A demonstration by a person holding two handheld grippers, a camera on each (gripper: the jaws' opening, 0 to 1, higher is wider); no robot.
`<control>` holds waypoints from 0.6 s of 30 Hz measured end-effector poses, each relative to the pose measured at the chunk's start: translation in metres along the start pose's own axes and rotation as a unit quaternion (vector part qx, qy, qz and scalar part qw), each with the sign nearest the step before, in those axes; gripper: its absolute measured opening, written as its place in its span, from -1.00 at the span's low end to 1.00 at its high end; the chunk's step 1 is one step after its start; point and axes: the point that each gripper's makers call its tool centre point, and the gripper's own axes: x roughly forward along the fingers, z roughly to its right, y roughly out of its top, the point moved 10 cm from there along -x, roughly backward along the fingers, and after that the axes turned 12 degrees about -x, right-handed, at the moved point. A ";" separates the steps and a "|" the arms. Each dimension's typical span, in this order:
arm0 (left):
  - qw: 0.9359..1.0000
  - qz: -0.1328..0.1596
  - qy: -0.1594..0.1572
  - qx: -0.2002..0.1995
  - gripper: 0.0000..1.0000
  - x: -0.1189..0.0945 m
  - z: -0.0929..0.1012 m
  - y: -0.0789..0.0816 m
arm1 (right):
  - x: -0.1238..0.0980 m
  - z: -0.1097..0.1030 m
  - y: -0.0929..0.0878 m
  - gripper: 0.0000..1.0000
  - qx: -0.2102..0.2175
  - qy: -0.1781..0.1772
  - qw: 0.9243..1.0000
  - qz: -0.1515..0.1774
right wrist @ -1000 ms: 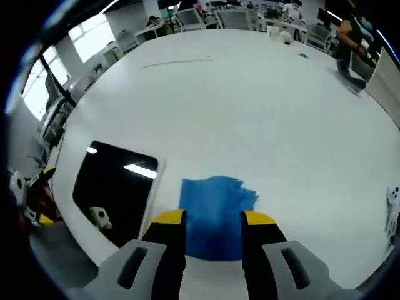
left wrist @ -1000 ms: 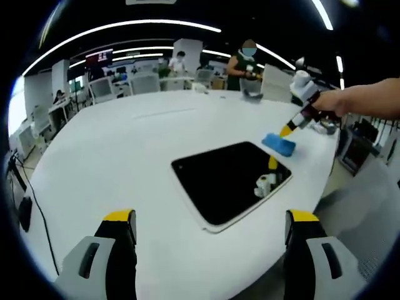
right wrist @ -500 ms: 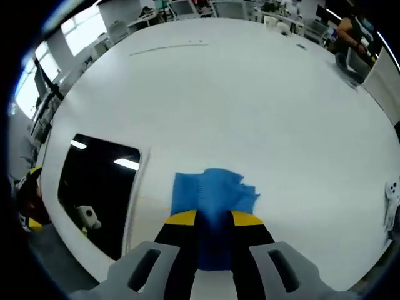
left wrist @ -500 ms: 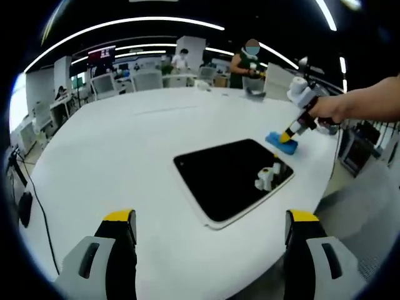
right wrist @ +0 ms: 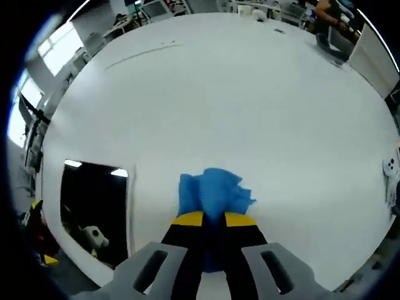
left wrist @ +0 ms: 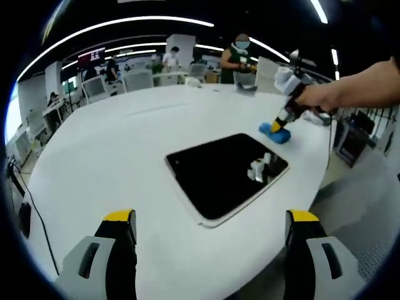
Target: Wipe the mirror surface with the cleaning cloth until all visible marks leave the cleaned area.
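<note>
blue cleaning cloth (right wrist: pixel 213 193) is pinched between our right gripper (right wrist: pixel 214 220) jaws, bunched on the white desk (right wrist: pixel 250 106) just beside the mirror (left wrist: pixel 226 171), which lies flat near the desk's edge. left gripper (left wrist: pixel 211 220) is spread wide, holding nothing, aimed at the mirror. wiping not started. risk as we see it: thin bite on a crumpled cloth, it could slip out on the drag, or a jaw tip scrapes the glass.
</note>
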 end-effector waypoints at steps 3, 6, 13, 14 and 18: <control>1.000 0.016 -0.014 -0.007 0.99 0.000 0.002 0.003 | -0.013 0.006 0.012 -0.90 0.026 0.009 1.000 0.013; 1.000 0.019 -0.017 0.001 0.99 0.000 0.002 0.003 | -0.022 0.008 0.018 -0.91 0.044 0.012 0.999 0.020; 1.000 0.017 -0.012 0.004 0.99 -0.001 0.002 0.003 | -0.021 -0.014 0.029 -0.92 0.053 0.046 0.997 0.015; 1.000 0.021 -0.012 0.006 0.99 -0.001 0.002 0.004 | -0.020 -0.017 0.030 -0.92 0.050 0.046 0.998 0.014; 1.000 0.015 -0.008 -0.008 0.99 0.000 -0.002 0.001 | -0.018 -0.034 0.031 -0.92 0.049 0.054 0.997 0.009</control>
